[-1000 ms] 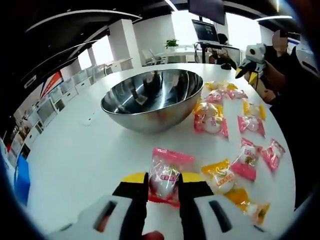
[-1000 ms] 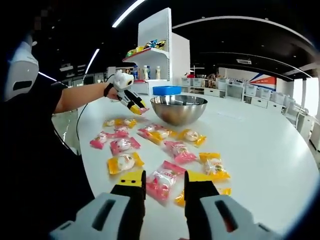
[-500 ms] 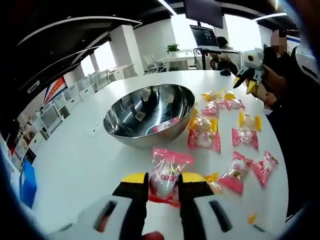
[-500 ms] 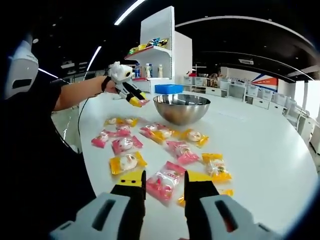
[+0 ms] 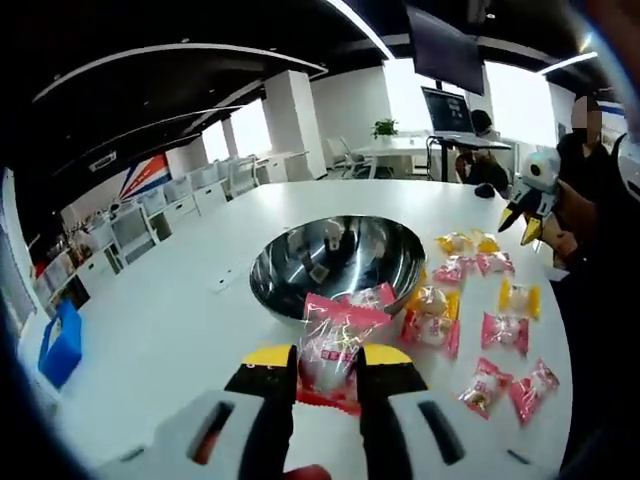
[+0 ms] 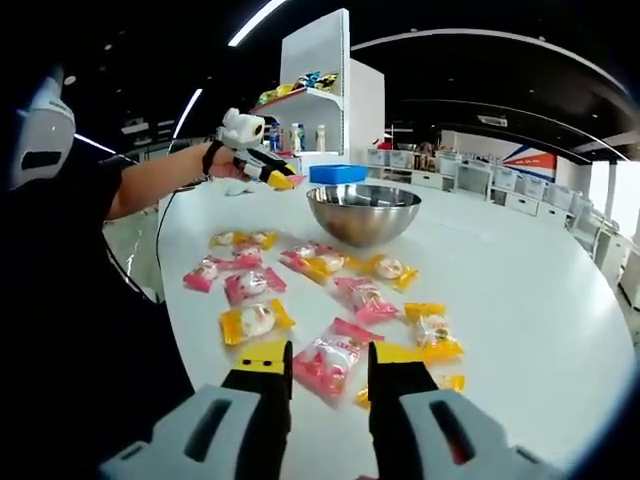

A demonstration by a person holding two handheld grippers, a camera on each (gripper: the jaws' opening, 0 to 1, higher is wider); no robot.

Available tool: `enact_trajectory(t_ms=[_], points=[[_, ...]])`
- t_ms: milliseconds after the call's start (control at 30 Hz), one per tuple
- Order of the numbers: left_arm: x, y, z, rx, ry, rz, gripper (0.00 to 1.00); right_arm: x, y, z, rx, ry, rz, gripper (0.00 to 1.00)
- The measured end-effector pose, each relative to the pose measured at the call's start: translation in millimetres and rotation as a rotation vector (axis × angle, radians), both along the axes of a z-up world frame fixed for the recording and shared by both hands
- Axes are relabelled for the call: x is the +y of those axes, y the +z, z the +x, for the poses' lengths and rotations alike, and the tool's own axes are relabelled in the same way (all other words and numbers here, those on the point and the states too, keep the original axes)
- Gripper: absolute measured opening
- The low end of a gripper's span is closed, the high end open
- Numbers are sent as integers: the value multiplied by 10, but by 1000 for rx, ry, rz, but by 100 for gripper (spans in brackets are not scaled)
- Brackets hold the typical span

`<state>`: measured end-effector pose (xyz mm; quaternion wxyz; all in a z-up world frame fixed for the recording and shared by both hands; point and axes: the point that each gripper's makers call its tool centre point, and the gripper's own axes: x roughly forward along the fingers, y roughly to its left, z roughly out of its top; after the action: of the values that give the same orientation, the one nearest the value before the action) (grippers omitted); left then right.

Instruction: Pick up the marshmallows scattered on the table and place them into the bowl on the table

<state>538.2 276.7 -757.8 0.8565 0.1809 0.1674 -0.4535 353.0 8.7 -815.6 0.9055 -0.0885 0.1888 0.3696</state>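
Note:
In the left gripper view my left gripper [image 5: 328, 362] is shut on a pink-wrapped marshmallow [image 5: 332, 345], held in the air just short of the steel bowl [image 5: 338, 266]. The right gripper view shows that left gripper [image 6: 268, 175] raised to the left of the bowl [image 6: 362, 215], pink wrapper at its tips. My right gripper [image 6: 328, 385] is open low over the table's near edge, and a pink marshmallow packet [image 6: 325, 362] lies on the table between its jaws in the picture. The right gripper [image 5: 527, 205] hangs past the far packets.
Several pink and yellow marshmallow packets [image 6: 250, 285] lie scattered on the white round table [image 6: 520, 300] between me and the bowl, also beside the bowl [image 5: 432, 318]. A white shelf unit [image 6: 325, 100] and a blue bin [image 6: 335, 178] stand behind. A person's sleeve [image 6: 70, 280] fills the left side.
My left gripper has lifted the pink marshmallow higher and brought it closer over the bowl's near side. The right gripper has stayed put, open.

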Motion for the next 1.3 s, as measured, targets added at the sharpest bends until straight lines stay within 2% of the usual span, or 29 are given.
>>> enact_trajectory(t_ms=[300,400,800,900,1067,1300], points=[[-265,223,87,-16,0,-94,24,11,-13,-30,6,9,-2,30],[-343,247,162,-13,-3,-112,24,2,-19,-34,9,6,-5,30],[-708,246,321,12,-30,-79,24,-12,-26,-44,13,6,-4,30],[-763,232,335,9,-35,-56,24,-9,-35,-47,15,11,-7,30],[-897,247,347,9,-45,-57,24,-15,-51,-39,19,9,-4,30],[-1028,142,365,12,-59,-34,24,0,-92,-66,27,14,4,30]])
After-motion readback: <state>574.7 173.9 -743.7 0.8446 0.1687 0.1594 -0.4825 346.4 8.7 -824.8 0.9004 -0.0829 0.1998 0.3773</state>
